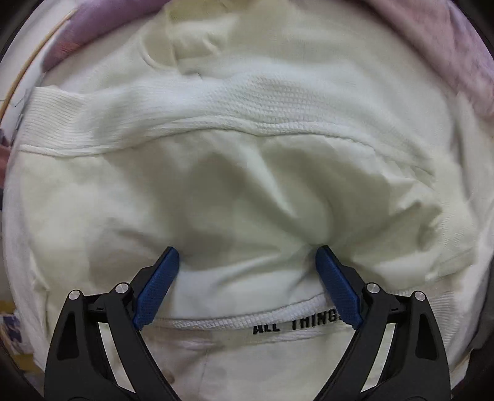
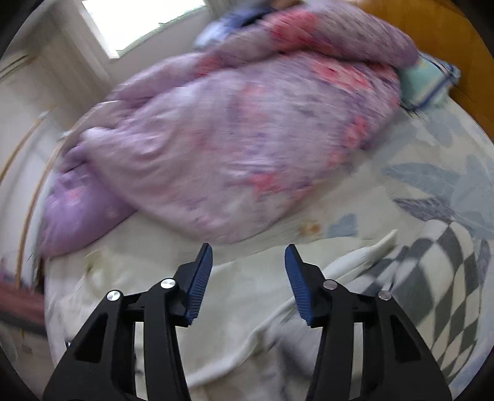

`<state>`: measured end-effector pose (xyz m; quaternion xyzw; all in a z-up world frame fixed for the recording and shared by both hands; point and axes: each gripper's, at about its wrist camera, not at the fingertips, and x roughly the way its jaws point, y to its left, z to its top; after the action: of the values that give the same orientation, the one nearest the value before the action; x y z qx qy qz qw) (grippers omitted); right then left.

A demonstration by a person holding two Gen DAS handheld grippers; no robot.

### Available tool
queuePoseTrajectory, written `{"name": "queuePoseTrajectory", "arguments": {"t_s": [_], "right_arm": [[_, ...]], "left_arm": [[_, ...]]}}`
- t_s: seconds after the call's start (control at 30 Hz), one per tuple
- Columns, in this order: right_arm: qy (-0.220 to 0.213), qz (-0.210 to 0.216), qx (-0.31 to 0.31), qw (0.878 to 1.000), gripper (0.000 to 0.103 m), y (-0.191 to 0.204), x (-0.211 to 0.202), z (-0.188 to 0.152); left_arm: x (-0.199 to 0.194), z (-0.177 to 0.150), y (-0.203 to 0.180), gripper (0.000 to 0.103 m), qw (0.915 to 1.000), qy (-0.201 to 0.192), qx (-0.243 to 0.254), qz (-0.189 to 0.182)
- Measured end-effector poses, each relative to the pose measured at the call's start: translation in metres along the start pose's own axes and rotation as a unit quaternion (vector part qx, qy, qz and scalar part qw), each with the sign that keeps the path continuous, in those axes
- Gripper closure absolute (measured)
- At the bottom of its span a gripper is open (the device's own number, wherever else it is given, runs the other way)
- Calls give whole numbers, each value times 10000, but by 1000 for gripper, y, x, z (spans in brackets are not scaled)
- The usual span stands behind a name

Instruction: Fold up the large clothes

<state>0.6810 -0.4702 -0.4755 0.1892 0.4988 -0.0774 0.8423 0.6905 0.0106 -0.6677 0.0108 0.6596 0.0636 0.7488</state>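
the white sweatshirt point(image 1: 247, 185) fills nearly the whole left wrist view, lying rumpled on the bed. its body is a soft, smooth, cream-white knit, creased into a loose bulge in the middle. a sleeve point(image 1: 216, 123) of waffle-textured fabric lies across it from left to right, ending in a ribbed cuff point(image 1: 52, 120) at the left. near the bottom runs a curved ribbed band point(image 1: 247, 317), and just under it are black stitched letters point(image 1: 296, 325) reading "all thing", the rest hidden behind a finger. the sleeve's long axis runs side to side in this view; which way the garment's collar points cannot be told.

the left claw point(image 1: 248, 271) hangs low over the sweatshirt with its jaws wide apart, and nothing sits between them. its fingers are black plastic with blue ridged pads point(image 1: 156, 287), and the pad tips sit at the edge of the creased bulge; whether they press the cloth cannot be told.

in the right wrist view, which is blurred, the right claw point(image 2: 248, 271) also stands with its jaws apart and holds nothing. below it lies pale cream cloth point(image 2: 247, 296), and beside that, to the right, a grey-and-white checked cloth point(image 2: 438, 277). beyond the fingertips a puffy lilac quilt point(image 2: 240, 148) with pink flowers is heaped on the bed sheet point(image 2: 447, 172), which has a blue leaf print. a pillow point(image 2: 429, 80) lies against the orange wooden headboard point(image 2: 457, 40), and a window point(image 2: 139, 21) shows at the upper left.
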Motion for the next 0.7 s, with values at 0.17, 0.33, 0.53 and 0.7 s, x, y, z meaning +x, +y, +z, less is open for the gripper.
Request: {"name": "queuePoseTrajectory", "arguments": {"t_s": [0.17,0.33,0.53,0.7], "right_arm": [[1495,-804,775,9824,51,-55,81,25],[2081,-1404,845,9643,51,-65,103,25],[2577,-1620,1671,9378,51,-104,128,11],[2356,-1620,2069,9356,54,-123,148,0]], "left_arm": [[4,3,2,11,9999,44,-20,-99],[7,5,7,11,9999,31,-13,-141],[8,3,9,11,9999,12,-5,-141],[11,-3,13,10,9998,-100,3,-149]]}}
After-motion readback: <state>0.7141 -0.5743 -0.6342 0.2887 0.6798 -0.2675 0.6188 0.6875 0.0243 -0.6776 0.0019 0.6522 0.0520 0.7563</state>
